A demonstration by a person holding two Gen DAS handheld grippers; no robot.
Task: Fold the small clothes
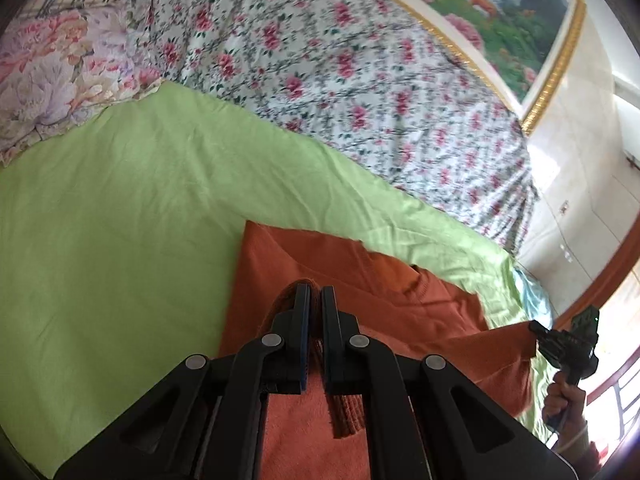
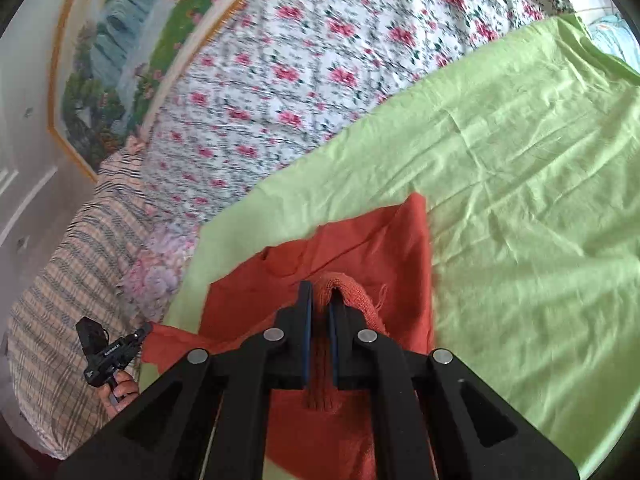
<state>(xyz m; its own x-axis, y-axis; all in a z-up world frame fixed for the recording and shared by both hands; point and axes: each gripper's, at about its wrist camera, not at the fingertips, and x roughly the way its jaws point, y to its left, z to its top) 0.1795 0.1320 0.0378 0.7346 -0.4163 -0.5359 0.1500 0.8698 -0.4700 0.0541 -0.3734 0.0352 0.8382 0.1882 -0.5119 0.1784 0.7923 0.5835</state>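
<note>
An orange-red knit garment [image 1: 384, 292] lies partly lifted over a light green sheet [image 1: 120, 200]. My left gripper [image 1: 315, 296] is shut on a ribbed edge of the garment, which hangs between its fingers. My right gripper [image 2: 320, 296] is shut on another ribbed edge of the same garment [image 2: 384, 240]. In the left wrist view the right gripper [image 1: 536, 326] shows at the far right, pinching a stretched corner of the garment. In the right wrist view the left gripper [image 2: 146, 328] shows at the lower left, holding the other corner.
A white quilt with pink flowers [image 1: 340, 72] lies behind the green sheet [image 2: 520, 180]. A floral pillow [image 1: 60, 72] and a plaid cloth [image 2: 80, 248] lie at one side. A gold-framed landscape picture [image 1: 520, 12] hangs on the wall.
</note>
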